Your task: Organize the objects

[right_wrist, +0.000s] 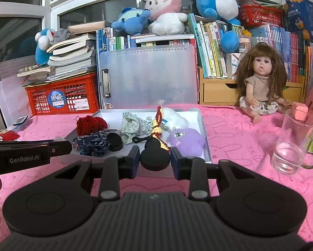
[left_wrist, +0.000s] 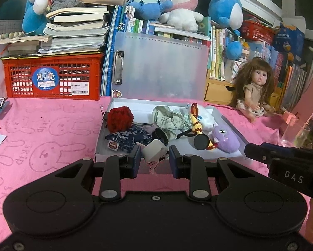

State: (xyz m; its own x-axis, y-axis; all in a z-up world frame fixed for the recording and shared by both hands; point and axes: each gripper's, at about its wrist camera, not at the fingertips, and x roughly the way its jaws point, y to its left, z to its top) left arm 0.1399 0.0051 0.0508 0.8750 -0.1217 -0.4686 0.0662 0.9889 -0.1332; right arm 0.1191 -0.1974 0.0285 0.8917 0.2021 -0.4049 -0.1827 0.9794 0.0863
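Note:
A shallow white box (left_wrist: 229, 123) (right_wrist: 203, 125) lies open on the pink cloth with small items in it: a red knitted ball (left_wrist: 120, 118) (right_wrist: 90, 124), a dark blue patterned pouch (left_wrist: 128, 139) (right_wrist: 91, 143), a pale green cloth (left_wrist: 170, 120) (right_wrist: 131, 126), a purple plush (left_wrist: 224, 138) (right_wrist: 185, 140) and a knitted cord (left_wrist: 196, 121). My left gripper (left_wrist: 154, 160) is at the box's near edge, its jaws around a white folded item (left_wrist: 154, 151). My right gripper (right_wrist: 155, 160) is at the near edge, its jaws around a round black disc (right_wrist: 155, 160).
A red crate (left_wrist: 52, 77) with stacked books stands back left. A translucent clipboard (left_wrist: 160, 67) leans behind the box. A doll (right_wrist: 261, 83) sits back right, and a glass mug (right_wrist: 292, 142) stands at the right. Books and plush toys fill the back.

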